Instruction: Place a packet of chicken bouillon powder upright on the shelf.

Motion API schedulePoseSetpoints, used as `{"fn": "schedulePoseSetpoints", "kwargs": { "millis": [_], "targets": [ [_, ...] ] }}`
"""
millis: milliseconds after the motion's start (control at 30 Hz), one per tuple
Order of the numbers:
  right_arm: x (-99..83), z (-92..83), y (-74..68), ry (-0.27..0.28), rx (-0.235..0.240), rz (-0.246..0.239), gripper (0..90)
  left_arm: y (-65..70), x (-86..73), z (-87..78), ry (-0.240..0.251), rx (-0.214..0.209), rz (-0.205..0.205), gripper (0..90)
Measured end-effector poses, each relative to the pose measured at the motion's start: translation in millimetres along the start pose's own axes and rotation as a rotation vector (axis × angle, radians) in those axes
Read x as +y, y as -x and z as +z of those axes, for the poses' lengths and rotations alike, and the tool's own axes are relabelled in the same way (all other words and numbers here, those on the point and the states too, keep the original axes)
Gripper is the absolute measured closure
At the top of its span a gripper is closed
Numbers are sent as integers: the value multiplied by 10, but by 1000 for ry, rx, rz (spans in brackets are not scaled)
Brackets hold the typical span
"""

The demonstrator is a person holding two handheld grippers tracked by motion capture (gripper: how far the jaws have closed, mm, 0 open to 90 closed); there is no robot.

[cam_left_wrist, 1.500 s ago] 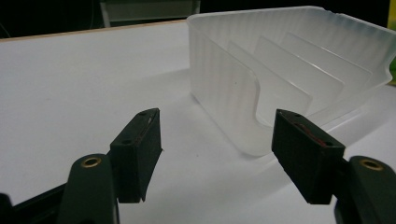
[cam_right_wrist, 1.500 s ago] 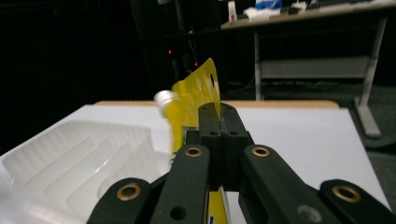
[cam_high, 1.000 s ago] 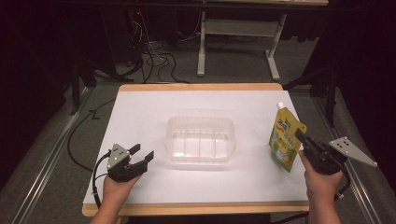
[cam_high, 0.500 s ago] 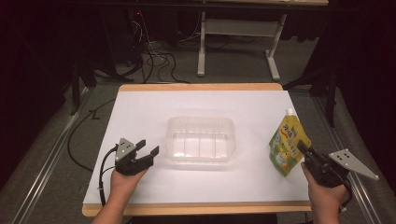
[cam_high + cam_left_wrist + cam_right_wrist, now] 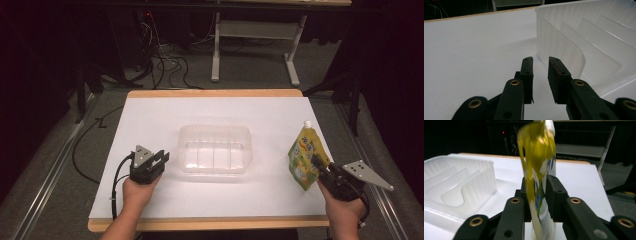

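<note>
A clear plastic container [image 5: 215, 148] with ribbed dividers sits in the middle of the white table. Just off its left end is my left gripper [image 5: 161, 158]; its jaws have just been closing, and a narrow gap with nothing in it remains between them [image 5: 540, 60]. The container's corner [image 5: 564, 47] stands right beside the right-hand jaw. A yellow-green drink pouch [image 5: 303, 159] with a white cap stands upright near the table's right edge. My right gripper [image 5: 317, 162] has it between its pads [image 5: 539, 178]; the jaws have just been opening, and the pouch [image 5: 536, 157] still fills the gap.
The white table top [image 5: 150, 120] has a wooden edge [image 5: 210, 93]. Black cables [image 5: 165, 65] and a white desk frame [image 5: 250, 30] are on the dark floor beyond. A cable [image 5: 117, 175] trails from the left gripper.
The left hand has moved right, up to the container's left end, and its jaws have narrowed. The right hand has brought the pouch down and nearer the front edge.
</note>
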State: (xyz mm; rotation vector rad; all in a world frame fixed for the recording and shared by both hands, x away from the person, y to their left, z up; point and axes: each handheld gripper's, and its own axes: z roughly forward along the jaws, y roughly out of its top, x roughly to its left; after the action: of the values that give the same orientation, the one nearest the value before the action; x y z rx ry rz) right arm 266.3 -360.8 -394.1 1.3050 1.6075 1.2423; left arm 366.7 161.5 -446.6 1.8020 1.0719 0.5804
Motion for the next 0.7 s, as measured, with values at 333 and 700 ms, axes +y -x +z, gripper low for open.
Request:
{"fn": "schedulePoseSetpoints", "kwargs": {
  "millis": [333,700],
  "targets": [
    [-117,78,27,-64,17,33,678,-42,-11,51,-27,44,-25,874],
    [-189,110,71,-81,25,60,677,-11,7,44,3,35,-7,900]
  ]
}}
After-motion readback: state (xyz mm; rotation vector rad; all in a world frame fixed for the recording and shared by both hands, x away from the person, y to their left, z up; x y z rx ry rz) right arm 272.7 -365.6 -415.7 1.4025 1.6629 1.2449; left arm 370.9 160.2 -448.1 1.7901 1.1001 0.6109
